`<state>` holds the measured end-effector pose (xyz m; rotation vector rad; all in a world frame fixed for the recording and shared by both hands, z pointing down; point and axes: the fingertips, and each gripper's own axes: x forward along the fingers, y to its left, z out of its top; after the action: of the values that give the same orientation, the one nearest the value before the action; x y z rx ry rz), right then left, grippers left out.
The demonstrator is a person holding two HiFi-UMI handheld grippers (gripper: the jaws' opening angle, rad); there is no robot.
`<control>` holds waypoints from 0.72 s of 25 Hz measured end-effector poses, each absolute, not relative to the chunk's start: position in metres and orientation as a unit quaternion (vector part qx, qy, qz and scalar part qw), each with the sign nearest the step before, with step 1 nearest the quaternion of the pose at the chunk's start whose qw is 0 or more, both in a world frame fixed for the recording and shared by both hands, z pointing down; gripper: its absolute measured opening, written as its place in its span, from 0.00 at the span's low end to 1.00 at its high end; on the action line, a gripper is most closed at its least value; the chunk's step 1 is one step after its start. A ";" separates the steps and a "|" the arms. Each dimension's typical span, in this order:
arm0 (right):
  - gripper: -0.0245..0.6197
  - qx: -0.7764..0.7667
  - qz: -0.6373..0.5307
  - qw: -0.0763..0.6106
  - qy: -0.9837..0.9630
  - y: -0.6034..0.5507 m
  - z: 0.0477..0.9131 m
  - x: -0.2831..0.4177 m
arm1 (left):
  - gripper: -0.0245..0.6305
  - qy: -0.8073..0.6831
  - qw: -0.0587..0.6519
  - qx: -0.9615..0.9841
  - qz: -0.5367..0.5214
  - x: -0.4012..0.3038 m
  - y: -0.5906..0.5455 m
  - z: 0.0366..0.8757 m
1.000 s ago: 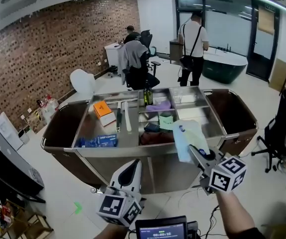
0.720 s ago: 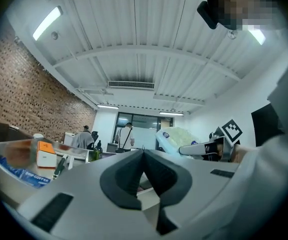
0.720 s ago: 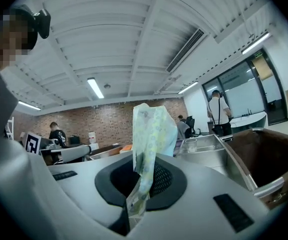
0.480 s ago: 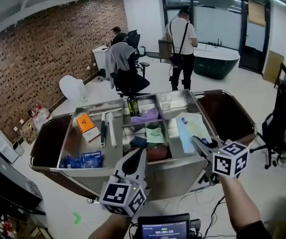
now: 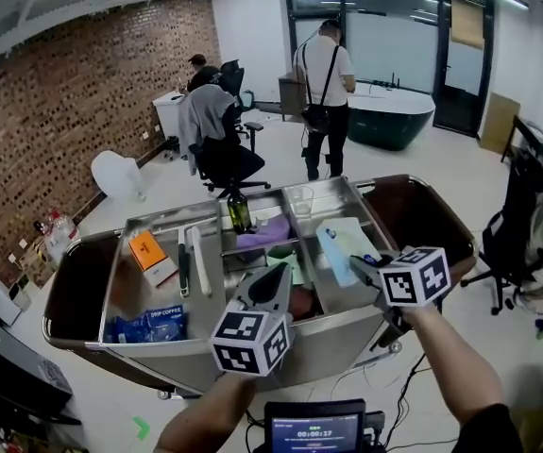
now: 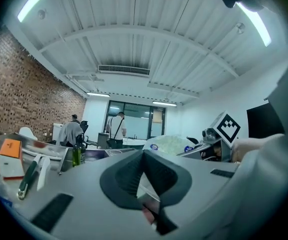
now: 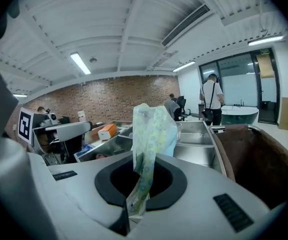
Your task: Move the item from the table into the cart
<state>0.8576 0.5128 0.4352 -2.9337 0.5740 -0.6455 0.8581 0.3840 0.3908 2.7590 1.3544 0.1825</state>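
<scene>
Pale green-and-white soft plastic packet (image 5: 345,242) — thin, crinkly film with small blue round labels on its face — hangs in the air over the right-hand side of the stainless-steel compartmented cart (image 5: 339,336), not yet resting on anything. The right claw (image 5: 358,264) is clenched on it, pinching one edge of the film. In the right gripper view the packet stands up out of the jaws as a narrow, folded strip, which suggests that only the wrapper seam is caught, not the body.

By the look of it the packet is light and limp. It sags and creases where it is pinched, has no stiff edge and will swing as the hand travels. The film looks smooth, so a grip on the seam alone could slip or stretch. A surer hold would be deeper in, with the pads across the fuller middle. It does not look fragile, and a short drop into the steel compartment should do it no harm.

The left claw (image 5: 273,276) is clenched too, its pads meeting at the tip with nothing between them. It points level over the cart's front edge, well clear of the packet.
</scene>
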 end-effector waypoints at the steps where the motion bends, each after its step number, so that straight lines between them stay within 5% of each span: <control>1: 0.04 -0.955 -0.224 0.043 0.188 0.514 0.438 0.862 | 0.04 0.443 0.026 0.894 0.068 0.863 0.388 0.393; 18: 0.04 -0.854 -0.489 -0.014 0.175 0.515 0.530 0.887 | 0.04 0.464 -0.007 0.871 0.163 0.897 0.418 0.427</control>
<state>0.8874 0.5148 0.5301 -2.7084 0.5550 -1.5498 0.8974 0.4181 0.4275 2.7476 1.4640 0.5149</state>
